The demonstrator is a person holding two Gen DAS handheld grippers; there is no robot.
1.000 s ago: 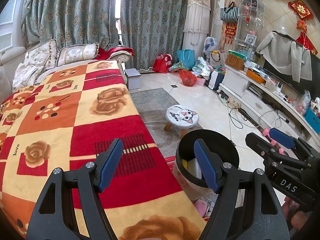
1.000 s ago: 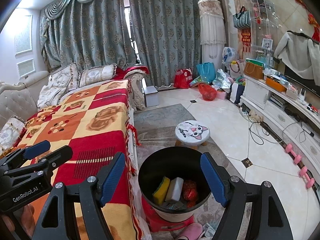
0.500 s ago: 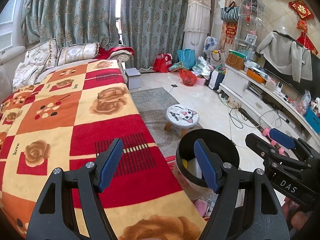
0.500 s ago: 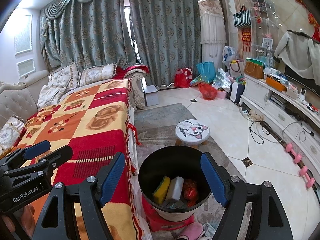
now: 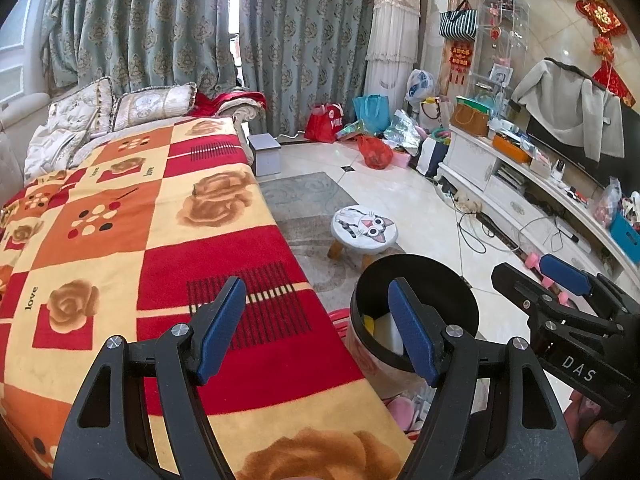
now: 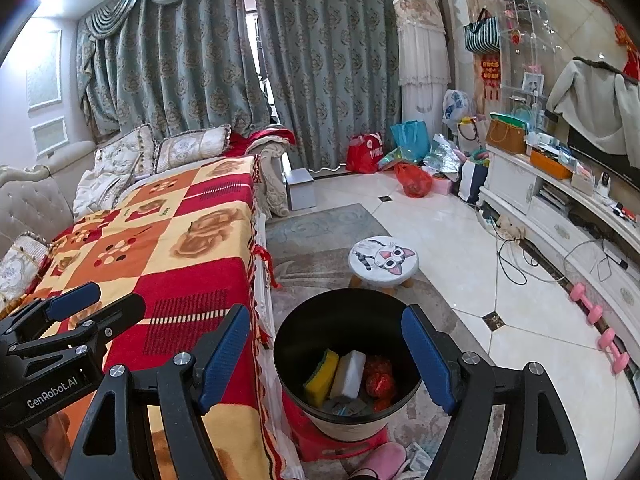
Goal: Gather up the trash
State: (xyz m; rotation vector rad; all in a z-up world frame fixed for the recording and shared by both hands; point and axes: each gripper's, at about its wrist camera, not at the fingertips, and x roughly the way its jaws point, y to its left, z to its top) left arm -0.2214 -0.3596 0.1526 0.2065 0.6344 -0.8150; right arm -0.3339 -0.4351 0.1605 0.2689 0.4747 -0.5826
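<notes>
Nothing has shifted since the earlier frames: both grippers hang where they were, with the same gap between their fingers, and the bin's contents lie unchanged.

The left gripper (image 5: 316,324) has its fingers spread apart and empty, hovering over the near part of the red, orange and yellow rose-pattern blanket (image 5: 120,240) that covers the sofa. The right gripper (image 6: 326,352) is likewise spread wide and empty, directly above the black trash bin (image 6: 296,344).

The trash bin stands on the floor just beside the sofa's edge, on a red stand (image 6: 316,440). Inside it lie a yellow-and-green sponge (image 6: 321,376), a white block (image 6: 349,374) and red crumpled wrappers (image 6: 378,378).

The blanket's fringed edge (image 6: 256,280) drops just left of the bin. Beyond the bin, a small stool with a cat face (image 6: 383,259) sits on a grey rug (image 6: 320,228). To the right the tiled floor (image 6: 440,240) lies open up to the white TV cabinet (image 6: 560,232), with cables (image 6: 508,264) and pink dumbbells (image 6: 596,320) along its foot. A pink slipper (image 6: 382,460) lies near the bin's base.
</notes>
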